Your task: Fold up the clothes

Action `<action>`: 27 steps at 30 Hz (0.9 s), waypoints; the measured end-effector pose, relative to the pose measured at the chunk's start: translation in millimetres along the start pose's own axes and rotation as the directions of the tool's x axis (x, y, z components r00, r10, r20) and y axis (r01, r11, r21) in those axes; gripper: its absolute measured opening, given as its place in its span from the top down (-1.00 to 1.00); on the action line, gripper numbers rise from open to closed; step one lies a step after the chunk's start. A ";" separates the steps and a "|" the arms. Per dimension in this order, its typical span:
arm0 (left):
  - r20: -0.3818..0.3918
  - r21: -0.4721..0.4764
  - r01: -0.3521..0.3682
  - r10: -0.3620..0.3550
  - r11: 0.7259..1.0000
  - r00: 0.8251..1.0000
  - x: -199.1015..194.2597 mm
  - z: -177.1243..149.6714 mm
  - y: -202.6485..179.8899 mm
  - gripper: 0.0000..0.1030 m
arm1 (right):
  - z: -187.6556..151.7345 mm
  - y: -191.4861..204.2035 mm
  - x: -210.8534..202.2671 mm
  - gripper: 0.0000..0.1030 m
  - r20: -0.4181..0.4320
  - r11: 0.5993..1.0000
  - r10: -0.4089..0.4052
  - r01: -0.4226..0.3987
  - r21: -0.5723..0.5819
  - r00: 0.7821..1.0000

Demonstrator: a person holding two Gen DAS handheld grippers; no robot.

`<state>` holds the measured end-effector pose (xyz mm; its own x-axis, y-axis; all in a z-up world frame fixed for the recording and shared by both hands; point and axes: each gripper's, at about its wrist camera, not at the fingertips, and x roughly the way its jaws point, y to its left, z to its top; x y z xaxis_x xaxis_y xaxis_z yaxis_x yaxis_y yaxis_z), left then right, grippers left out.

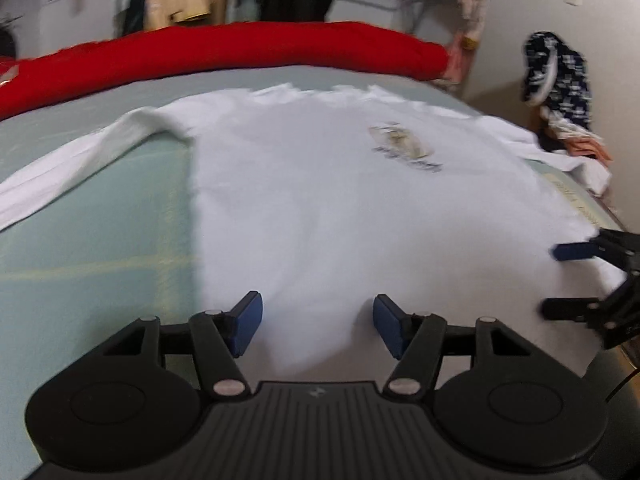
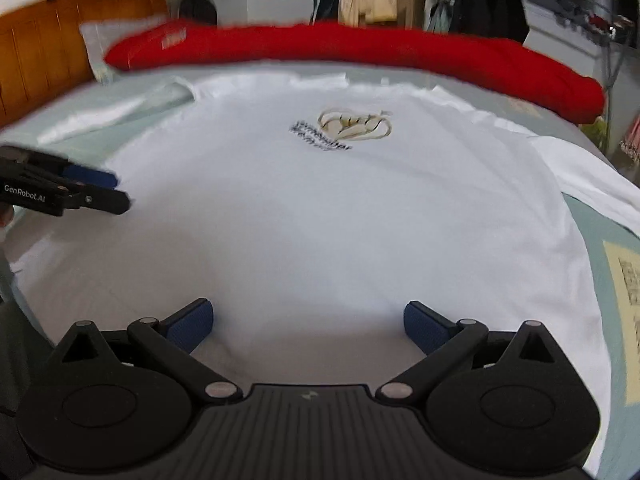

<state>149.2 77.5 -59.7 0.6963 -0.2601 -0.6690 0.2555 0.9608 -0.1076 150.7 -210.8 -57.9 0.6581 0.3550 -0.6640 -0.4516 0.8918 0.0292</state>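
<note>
Here, a white T-shirt [image 2: 320, 216] is spread flat, printed side up, on a pale green bed sheet [image 1: 92, 240], with a long red bolster [image 1: 240, 52] lying along the far edge of the bed. The chest logo [image 2: 348, 128] is seen toward the far end, so the hem is judged to be the nearer edge. One sleeve [image 1: 80, 160] is stretched out over the sheet at the left.

The left gripper [image 1: 318, 326] is held over the near part of the shirt, jaws apart, nothing pinched. The right gripper [image 2: 308, 326] is spread wide over the cloth beside it, likewise empty.

The fabric is judged thin, light and limp: no shape will be kept once it is lifted, and it may slide on the sheet. A pinch at the hem corners or the side seams is advised, both layers taken together, with the edge kept taut between the two grippers.
</note>
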 end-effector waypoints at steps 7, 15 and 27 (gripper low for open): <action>-0.001 0.083 0.021 -0.021 0.996 1.000 -7.5 41.3 -17.7 -0.13 | -12.0 3.5 -2.1 -1.00 0.031 0.999 -0.043 0.042 0.035 0.999; -0.011 0.012 0.202 -0.202 0.979 0.979 90.9 88.2 -49.3 -0.15 | -12.0 1.9 -3.7 -1.00 0.036 0.998 -0.044 0.042 0.038 0.998; -0.048 -0.077 -0.038 0.035 0.996 0.998 85.4 96.4 26.2 -0.04 | -15.2 -1.8 -6.0 -1.00 0.058 0.999 -0.019 0.017 0.027 0.998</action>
<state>280.0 71.2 -48.7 0.6719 -0.2218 -0.7067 0.1767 0.9746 -0.1379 138.4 -218.8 -65.3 0.7000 0.3540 -0.6202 -0.4239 0.9049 0.0381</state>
